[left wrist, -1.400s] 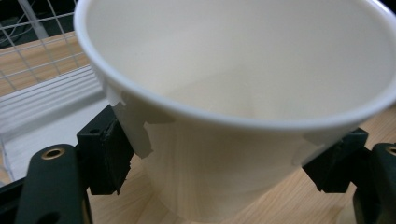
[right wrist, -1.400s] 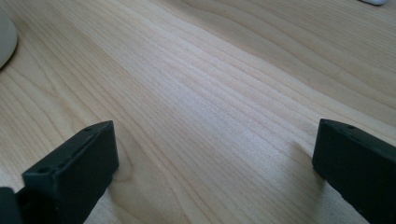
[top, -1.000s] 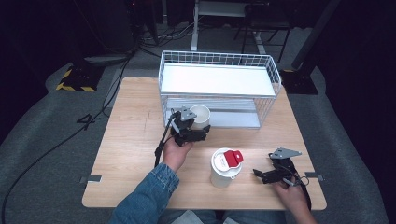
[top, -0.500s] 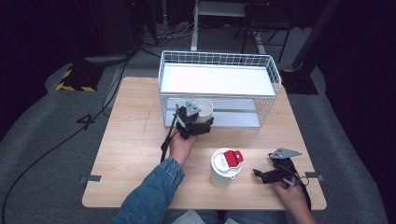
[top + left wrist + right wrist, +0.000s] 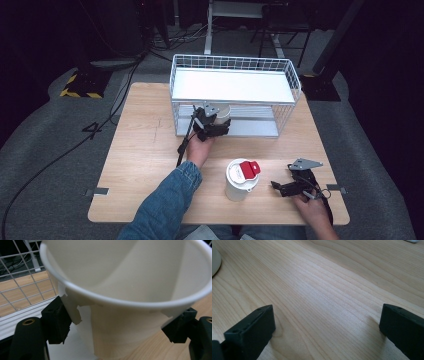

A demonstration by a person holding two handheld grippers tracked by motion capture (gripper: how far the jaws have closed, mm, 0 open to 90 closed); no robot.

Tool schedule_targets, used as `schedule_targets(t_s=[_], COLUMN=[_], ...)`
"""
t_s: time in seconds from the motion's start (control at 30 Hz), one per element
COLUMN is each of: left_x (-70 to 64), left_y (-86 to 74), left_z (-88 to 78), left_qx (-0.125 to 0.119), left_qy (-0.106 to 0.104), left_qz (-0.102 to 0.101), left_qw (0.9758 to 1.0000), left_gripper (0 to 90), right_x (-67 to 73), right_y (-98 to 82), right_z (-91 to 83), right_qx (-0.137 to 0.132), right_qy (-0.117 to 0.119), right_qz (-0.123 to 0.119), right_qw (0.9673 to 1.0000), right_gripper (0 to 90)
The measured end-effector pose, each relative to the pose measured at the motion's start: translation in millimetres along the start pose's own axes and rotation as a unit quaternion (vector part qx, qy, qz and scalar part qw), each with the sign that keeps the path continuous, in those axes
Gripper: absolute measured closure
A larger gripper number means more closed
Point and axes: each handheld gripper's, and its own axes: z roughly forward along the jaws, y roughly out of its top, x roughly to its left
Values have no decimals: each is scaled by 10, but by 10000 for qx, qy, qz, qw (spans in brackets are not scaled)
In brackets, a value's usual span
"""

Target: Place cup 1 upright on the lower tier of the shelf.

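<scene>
High view. The left claw [image 5: 214,124] pinches a white paper cup [image 5: 221,114], one pad on each side of the cup wall, at the front opening of a white wire rack [image 5: 235,65] that stands at the 12 o'clock side of the desk [image 5: 140,150]. The cup sits just under the rack's white upper shelf [image 5: 230,86], at the left part of the lower tier [image 5: 250,127]; whether its base touches that tier cannot be told. The shelf above and the wire uprights at the cup's 9 o'clock close in on it. A black cable [image 5: 184,142] trails from the left claw toward 7 o'clock, along the denim sleeve [image 5: 165,210].

Left gripper view. The cup [image 5: 130,290] is seen from just outside its rim, mouth open and empty, with the black pads [image 5: 58,320] pressed against its sides; wire mesh [image 5: 22,280] and wood lie at 10 o'clock.

At the desk's 5 o'clock a second white cup with a lid and red tab [image 5: 242,176] stands upright, well apart from the rack. The right claw [image 5: 278,187] lies low near the desk's 4 o'clock corner, just to the 3 o'clock side of the lidded cup and not touching it, its grey plate [image 5: 306,163] uppermost.

Right gripper view. The right claw's pads [image 5: 252,327] are spread wide over bare wood, with nothing between them; the edge of the lidded cup [image 5: 215,262] shows at 10 o'clock.
</scene>
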Motion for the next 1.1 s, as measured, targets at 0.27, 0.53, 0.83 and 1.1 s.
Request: schedule_targets(t_s=[0.27,0.53,0.83,1.1], left_x=[-1,-69,-142,-149], left_y=[1,2,-39,-116], left_z=[130,202,300,411], left_qx=[-67,-214,-271,-169], left_qy=[70,106,137,178], left_qz=[-6,44,144,108], left_qw=[10000,9997,9994,9996], left_gripper=[220,220,220,219], right_x=[0,0,0,0], right_y=[0,0,0,0], right_z=[0,0,0,0], right_qx=[0,-1,-2,-2], right_qy=[1,2,1,1], right_qz=[2,3,1,0], right_qw=[10000,10000,10000,10000], right_gripper=[4,4,4,4])
